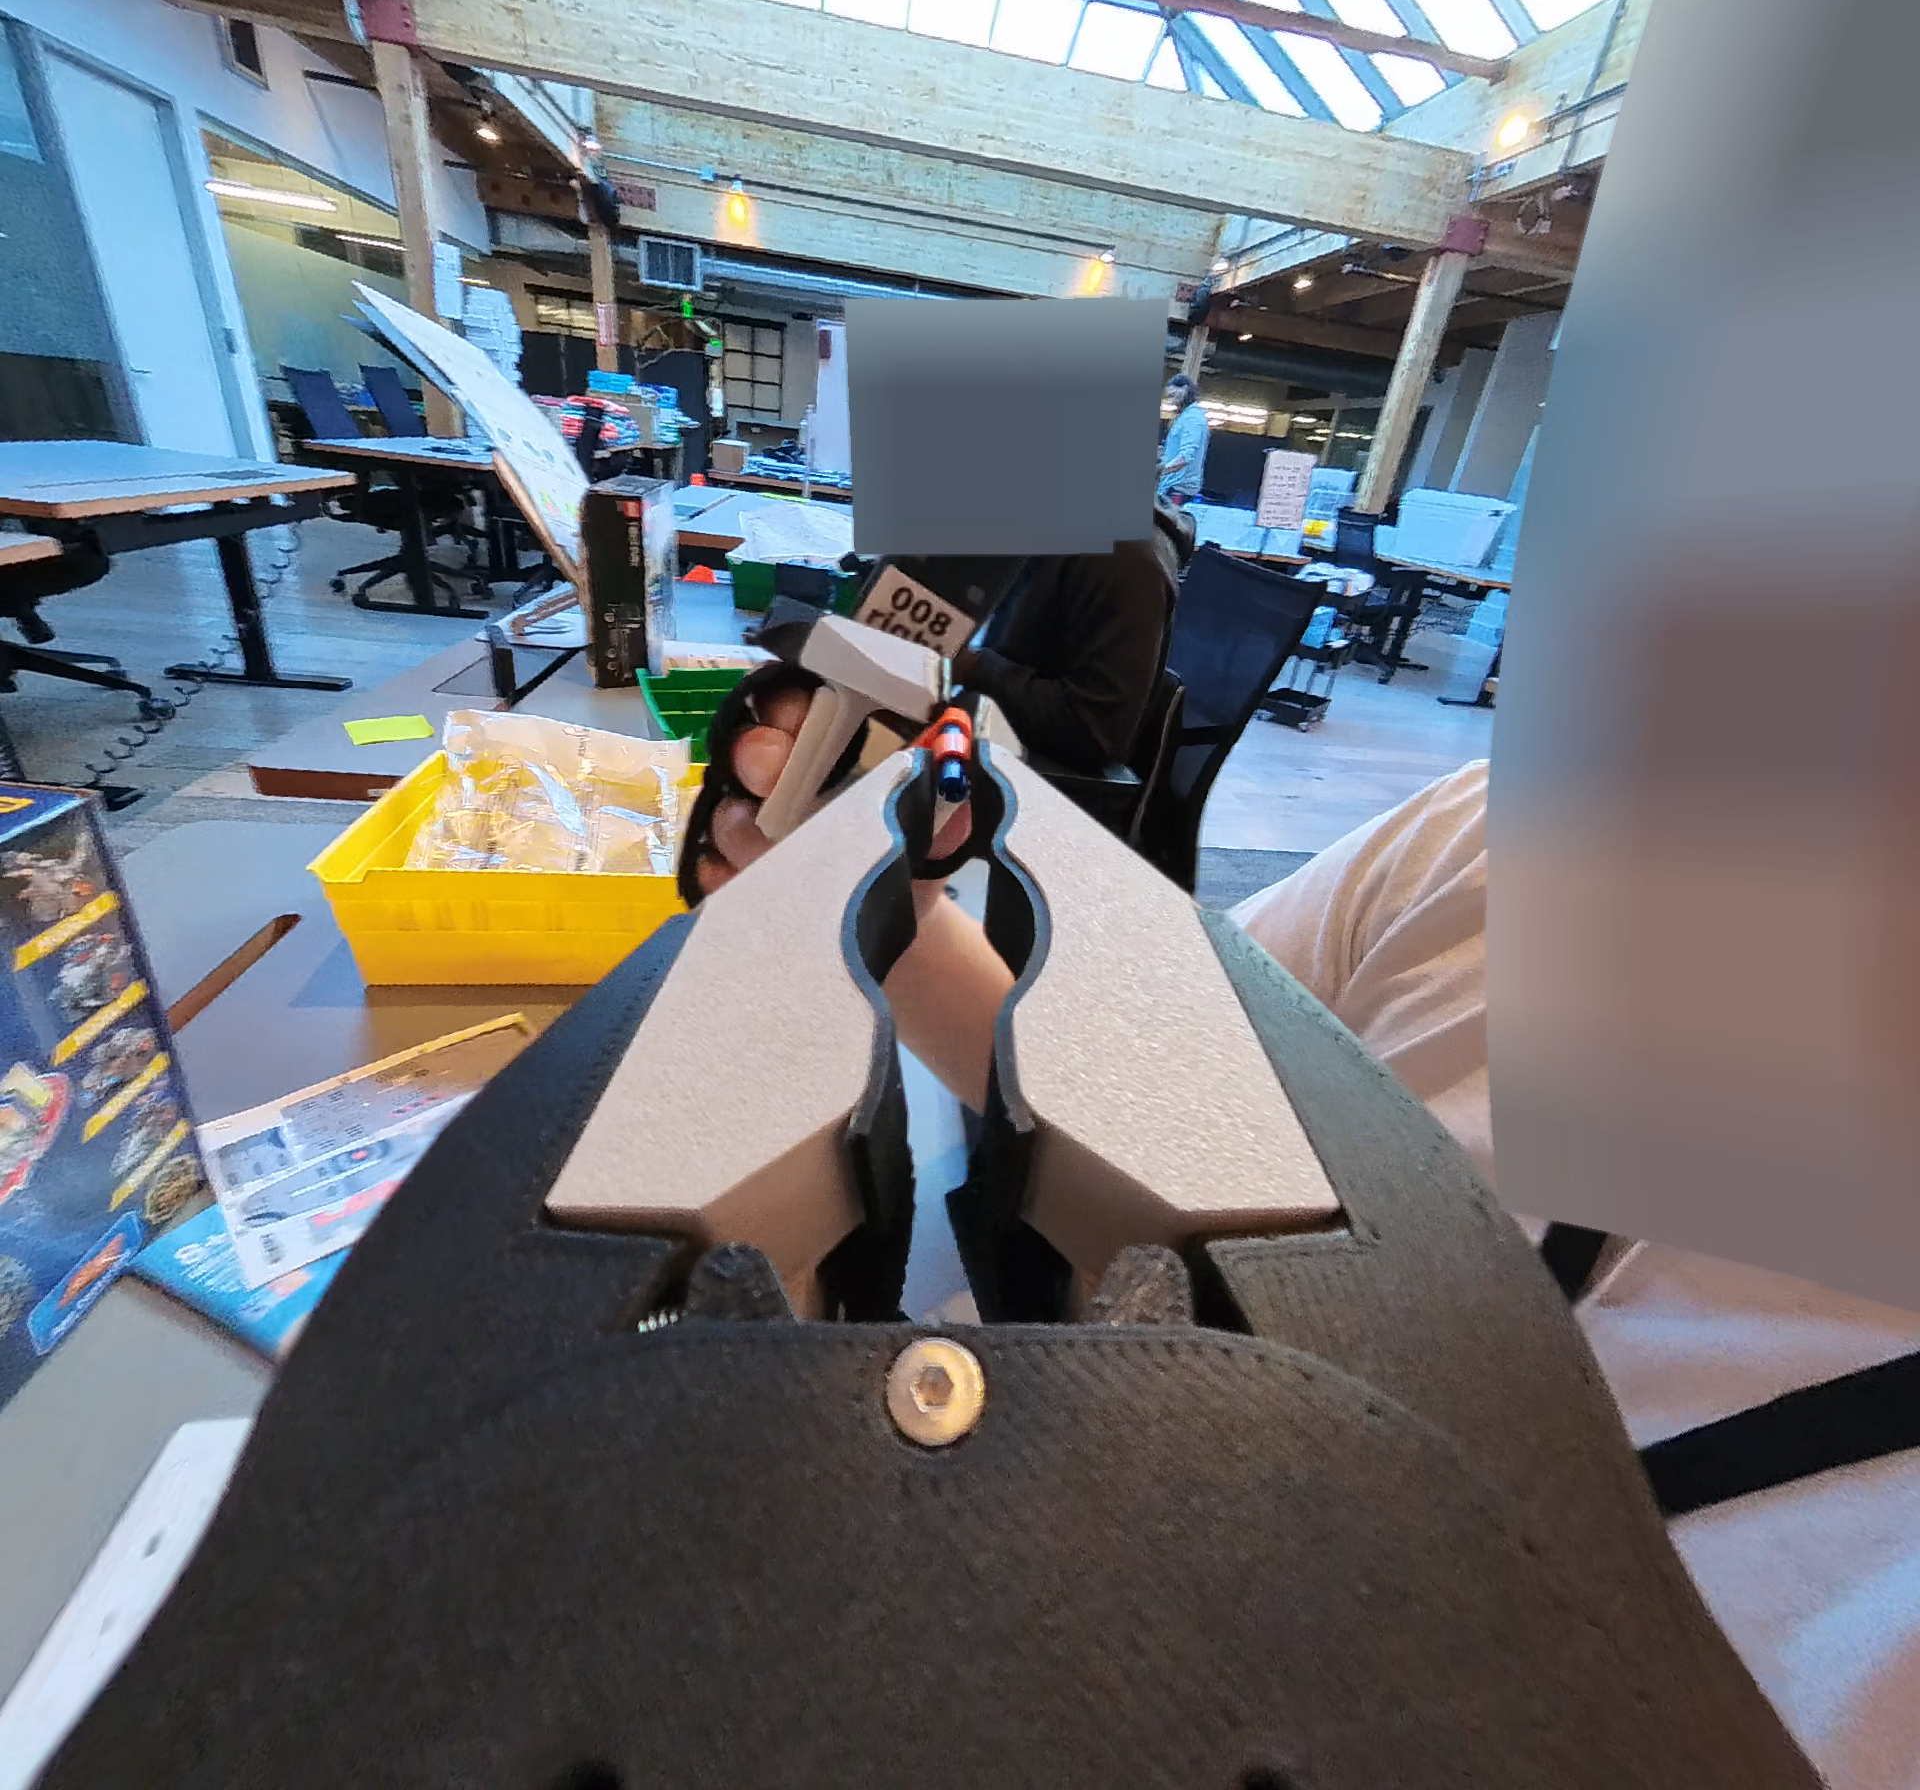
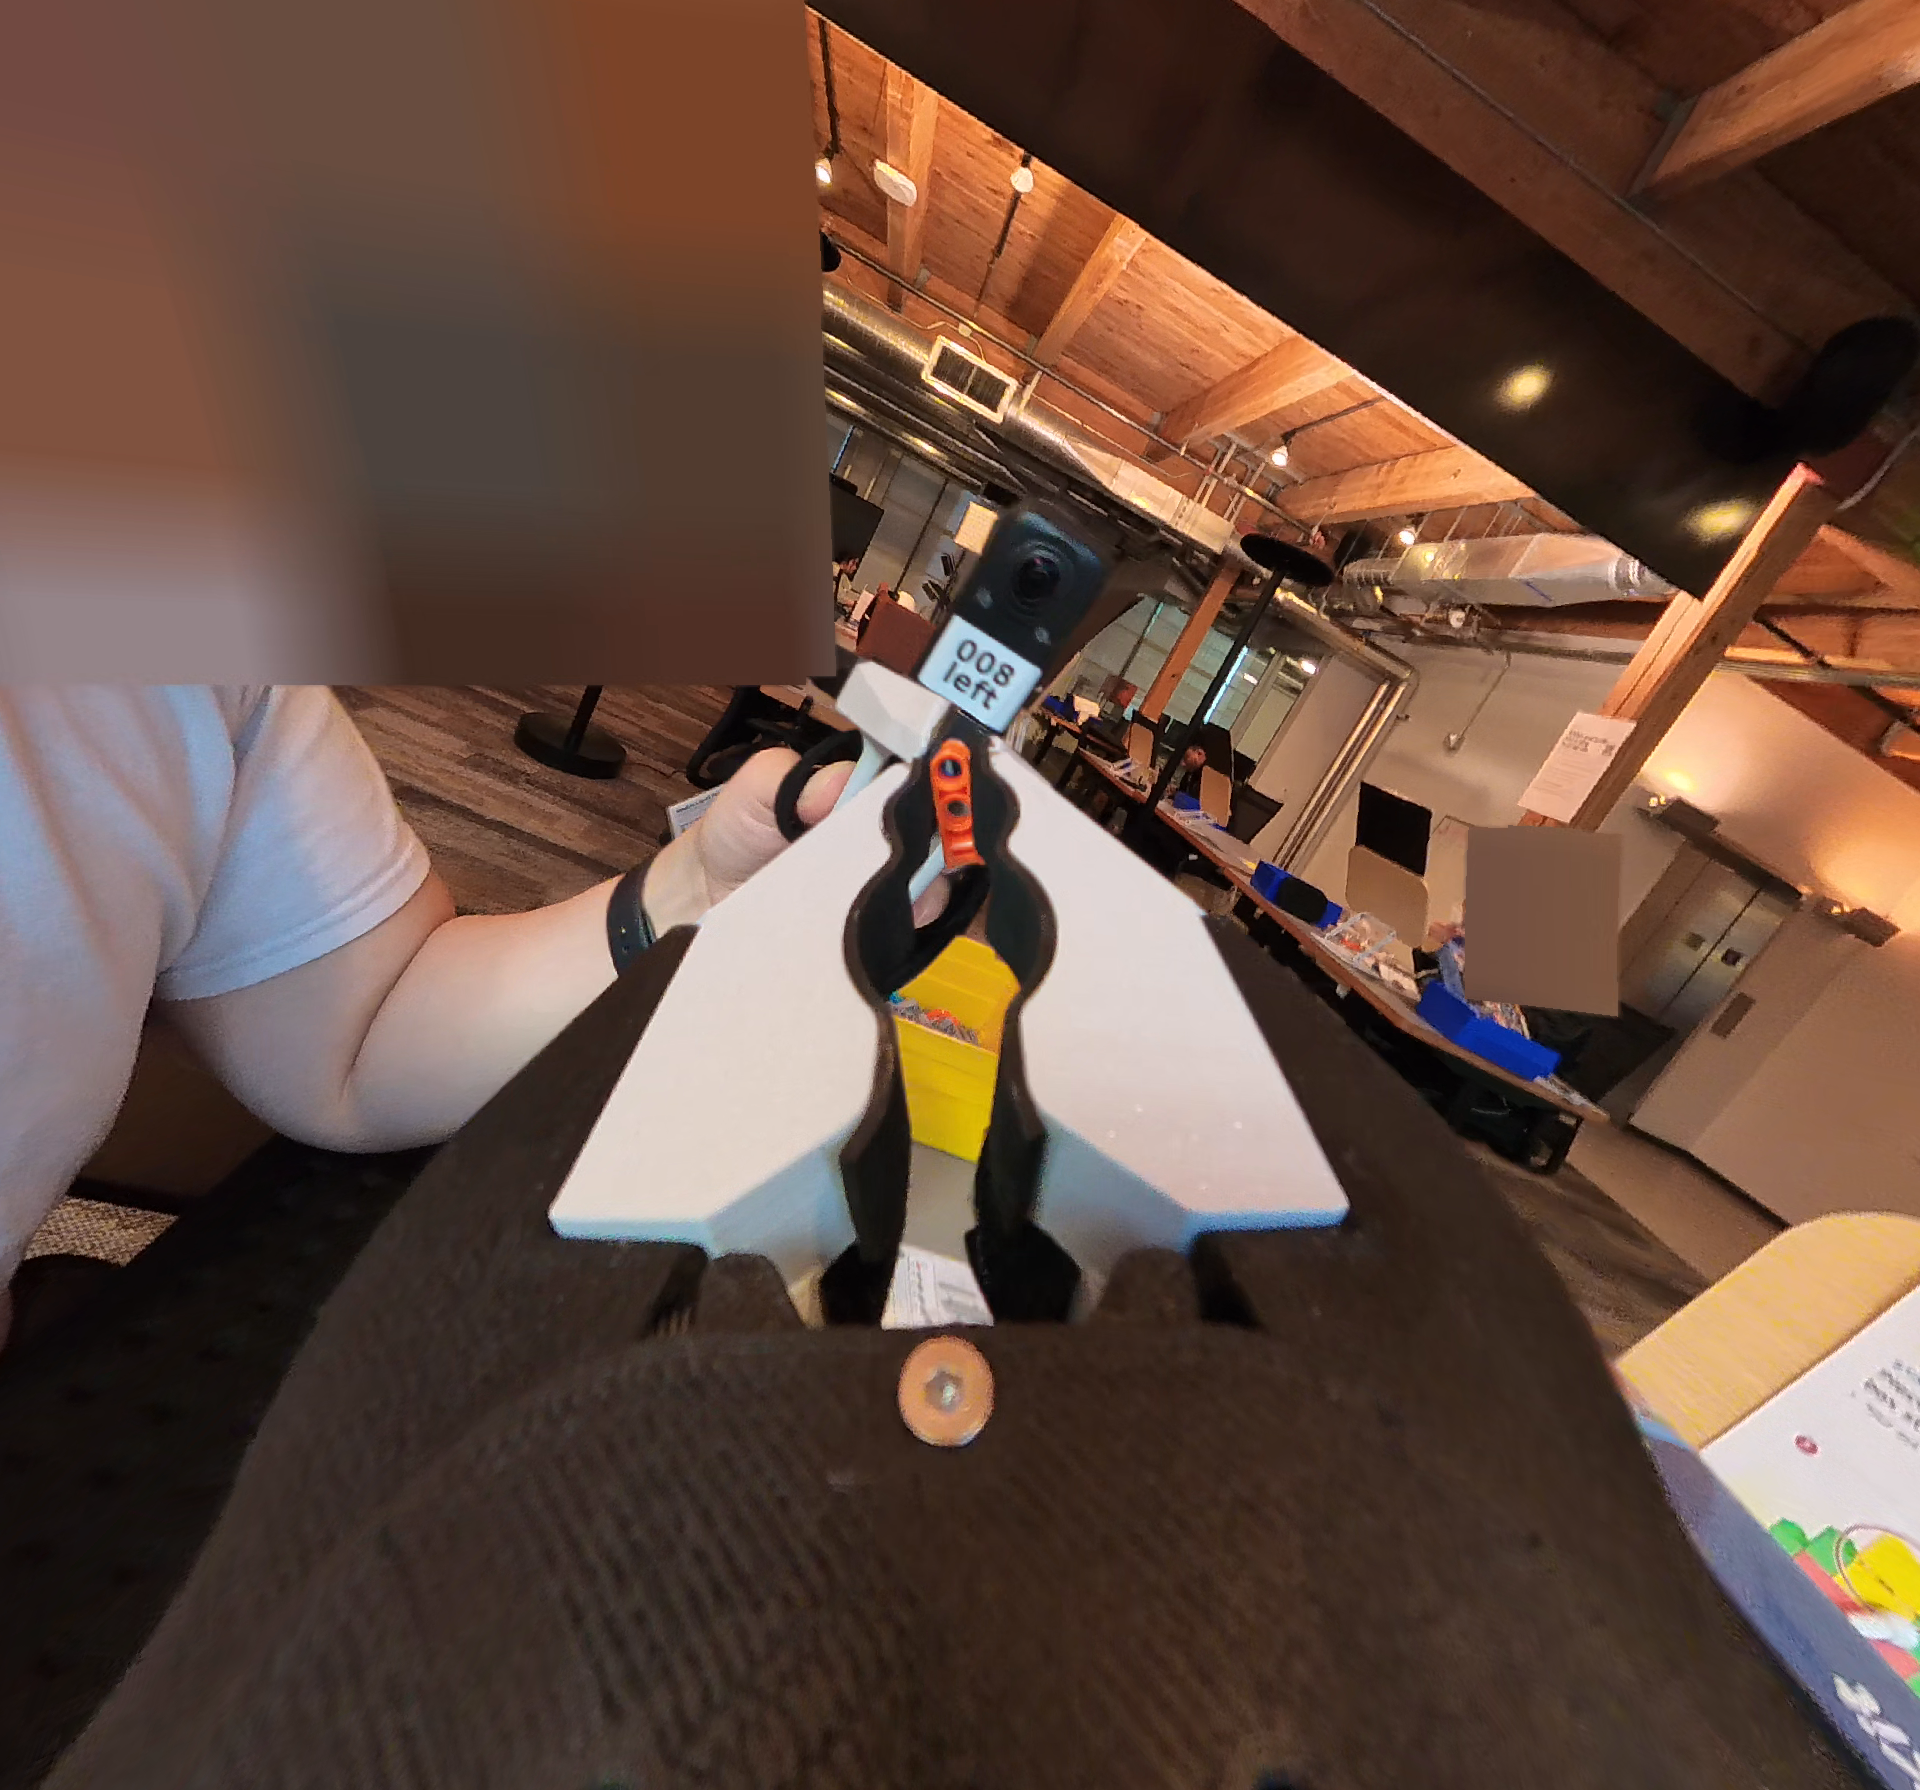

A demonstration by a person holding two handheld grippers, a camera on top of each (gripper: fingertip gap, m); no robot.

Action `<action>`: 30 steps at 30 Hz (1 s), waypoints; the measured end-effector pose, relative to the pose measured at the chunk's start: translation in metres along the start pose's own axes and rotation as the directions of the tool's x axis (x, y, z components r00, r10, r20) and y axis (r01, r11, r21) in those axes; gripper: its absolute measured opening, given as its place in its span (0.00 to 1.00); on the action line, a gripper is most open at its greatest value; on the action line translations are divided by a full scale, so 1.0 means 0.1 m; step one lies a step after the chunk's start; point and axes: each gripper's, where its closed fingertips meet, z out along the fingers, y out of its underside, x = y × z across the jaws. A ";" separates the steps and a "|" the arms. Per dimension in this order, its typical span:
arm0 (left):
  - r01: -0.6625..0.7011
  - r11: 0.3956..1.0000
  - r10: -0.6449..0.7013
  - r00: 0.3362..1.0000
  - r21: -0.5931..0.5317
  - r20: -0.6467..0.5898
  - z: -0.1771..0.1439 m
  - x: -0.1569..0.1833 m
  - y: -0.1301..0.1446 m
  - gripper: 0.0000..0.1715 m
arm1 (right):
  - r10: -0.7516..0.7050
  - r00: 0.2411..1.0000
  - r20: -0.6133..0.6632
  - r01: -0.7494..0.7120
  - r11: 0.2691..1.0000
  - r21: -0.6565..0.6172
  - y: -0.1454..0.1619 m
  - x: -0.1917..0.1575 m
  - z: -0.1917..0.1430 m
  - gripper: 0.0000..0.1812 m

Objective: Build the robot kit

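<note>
Both grippers are held up in the air, tip to tip. My left gripper (image 1: 950,776) is closed to a narrow gap on a small blue pin (image 1: 952,784). The pin meets a small orange holed piece (image 1: 949,735) just past the left gripper's tips. My right gripper (image 2: 954,810) is shut on that orange piece (image 2: 954,805), which stands upright between its black pads. The right gripper (image 1: 868,665) shows facing me in the left wrist view, held in a hand (image 1: 764,753). The left gripper (image 2: 935,701), with its camera on top, shows beyond the orange piece in the right wrist view.
On the table below stand a yellow bin (image 1: 499,899) holding clear plastic bags, a green bin (image 1: 681,701), a printed toy box (image 1: 73,1065) and paper booklets (image 1: 343,1148). A person in dark clothes (image 1: 1081,660) sits behind. The yellow bin (image 2: 951,1065) also shows under the right gripper.
</note>
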 end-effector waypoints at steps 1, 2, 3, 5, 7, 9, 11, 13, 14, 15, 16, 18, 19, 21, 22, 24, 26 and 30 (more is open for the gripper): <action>0.015 1.000 -0.015 1.000 0.003 -0.021 0.01 0.02 0.00 0.03 | -0.014 1.000 0.008 0.014 1.000 0.015 -0.02 -0.02 0.00 0.03; 0.023 1.000 -0.022 0.999 0.001 -0.033 0.02 0.04 0.01 0.03 | -0.025 1.000 0.012 0.025 0.999 0.022 -0.03 -0.04 -0.01 0.03; 0.026 1.000 -0.026 0.999 -0.006 -0.039 0.02 0.04 0.02 0.03 | -0.037 0.999 0.016 0.037 0.999 0.021 -0.03 -0.05 -0.01 0.03; 0.029 0.999 -0.030 0.999 -0.026 -0.038 0.01 0.04 0.04 0.03 | -0.070 0.997 0.017 0.070 0.998 0.002 -0.01 -0.06 -0.02 0.03; 0.033 0.998 -0.036 0.998 -0.050 -0.054 0.01 0.06 0.07 0.03 | -0.080 0.996 0.036 0.080 0.997 -0.016 0.01 -0.09 -0.02 0.03; 0.035 0.997 -0.039 0.998 -0.074 -0.056 0.01 0.07 0.10 0.03 | -0.082 0.995 0.061 0.084 0.996 -0.042 0.04 -0.12 -0.03 0.03; 0.037 0.995 -0.045 0.996 -0.096 -0.076 0.01 0.10 0.14 0.03 | -0.088 0.993 0.084 0.094 0.994 -0.064 0.06 -0.16 -0.04 0.03; 0.035 0.993 -0.042 0.997 -0.113 -0.067 0.00 0.09 0.16 0.03 | -0.084 0.992 0.095 0.091 0.993 -0.075 0.08 -0.18 -0.04 0.03; 0.026 0.992 -0.032 0.998 -0.121 -0.054 -0.01 0.08 0.16 0.03 | -0.087 0.992 0.090 0.095 0.992 -0.087 0.10 -0.17 -0.03 0.03; 0.019 0.992 -0.026 0.998 -0.128 -0.049 -0.02 0.08 0.17 0.03 | -0.093 0.992 0.086 0.100 0.991 -0.091 0.11 -0.17 -0.03 0.03; 0.018 0.991 -0.025 0.999 -0.135 -0.048 -0.02 0.09 0.17 0.03 | -0.090 0.992 0.091 0.098 0.991 -0.090 0.11 -0.18 -0.03 0.03; 0.005 0.988 -0.009 1.000 -0.152 -0.026 -0.04 0.08 0.18 0.03 | -0.084 0.992 0.094 0.093 0.991 -0.101 0.12 -0.18 -0.02 0.03; -0.008 0.987 0.007 1.000 -0.162 -0.009 -0.05 0.07 0.19 0.03 | -0.089 0.992 0.088 0.099 0.988 -0.120 0.14 -0.18 -0.01 0.03; -0.014 0.985 0.014 1.000 -0.173 -0.004 -0.05 0.07 0.21 0.03 | -0.109 0.990 0.084 0.121 0.980 -0.155 0.15 -0.18 -0.01 0.03; -0.015 0.985 0.015 1.000 -0.174 0.000 -0.05 0.07 0.20 0.03 | -0.122 0.989 0.078 0.134 0.976 -0.172 0.15 -0.18 -0.01 0.03; -0.015 0.983 0.016 1.000 -0.185 0.007 -0.06 0.05 0.22 0.03 | -0.151 0.986 0.065 0.162 0.962 -0.220 0.17 -0.18 -0.01 0.03; -0.018 0.980 0.021 1.000 -0.197 0.011 -0.06 0.05 0.24 0.03 | -0.181 0.982 0.058 0.190 0.946 -0.263 0.19 -0.18 -0.02 0.03; -0.017 0.972 0.021 1.000 -0.235 0.011 -0.06 0.07 0.30 0.03 | -0.194 0.977 0.084 0.210 0.927 -0.310 0.22 -0.23 -0.03 0.03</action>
